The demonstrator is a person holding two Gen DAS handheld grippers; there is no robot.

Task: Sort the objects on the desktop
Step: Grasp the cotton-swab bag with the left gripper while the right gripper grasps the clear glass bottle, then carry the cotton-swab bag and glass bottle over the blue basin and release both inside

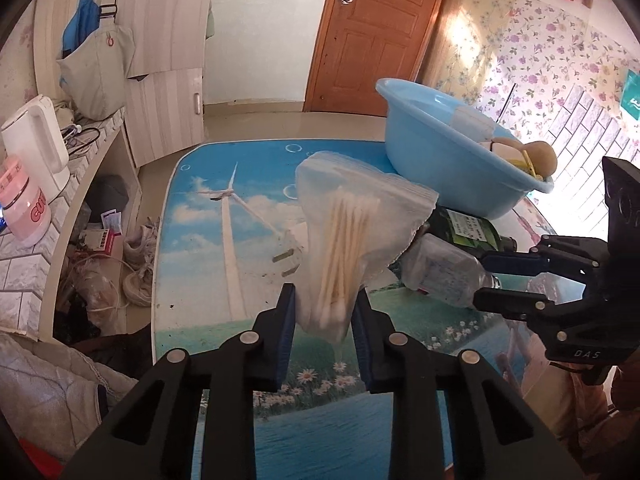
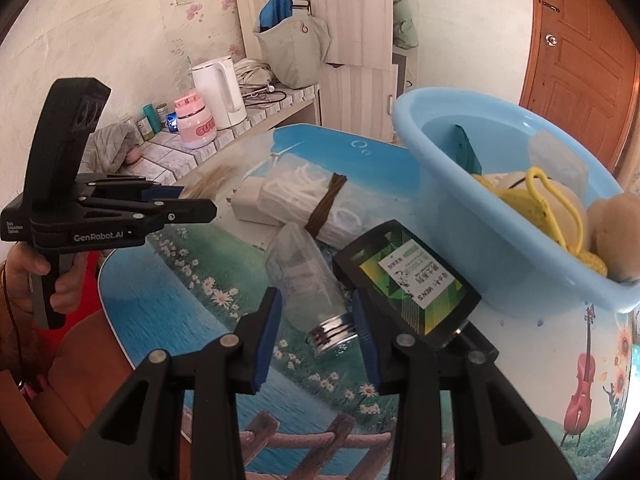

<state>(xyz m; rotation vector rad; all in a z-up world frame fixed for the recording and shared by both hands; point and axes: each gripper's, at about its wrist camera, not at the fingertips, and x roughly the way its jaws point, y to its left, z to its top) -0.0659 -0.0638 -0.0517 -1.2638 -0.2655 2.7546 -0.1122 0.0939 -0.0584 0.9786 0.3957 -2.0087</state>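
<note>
A clear bag of cotton swabs (image 1: 340,264) is gripped by the left gripper (image 1: 325,316): the blue pads are seen pressed on the bag's lower end, and the bag is held up off the table (image 1: 208,208), its long axis running up and away from the jaws toward the blue basin (image 1: 432,148). The basin is placed at the table's far right, so the bag is judged to be carried rightward and forward to reach it, if the basin is indeed where the things are being gathered

The right gripper (image 2: 318,330) is clenched on a clear plastic bottle (image 2: 300,276), taken at the neck just above its metal cap (image 2: 332,338). The bottle is laid on the table with its long axis pointing away from the jaws, body far and cap near. A dark green flat bottle (image 2: 408,284) is lain just beside it, touching the basin's wall or nearly so; which cannot be told. The right hand is the nearer to the basin

A white charger with its bound cord (image 2: 304,200) is left on the table beyond the bottles. The basin's contents are only partly made out: something yellow, rounded tan shapes, a pale packet. The swab bag's upper part is blurred in the right view
</note>
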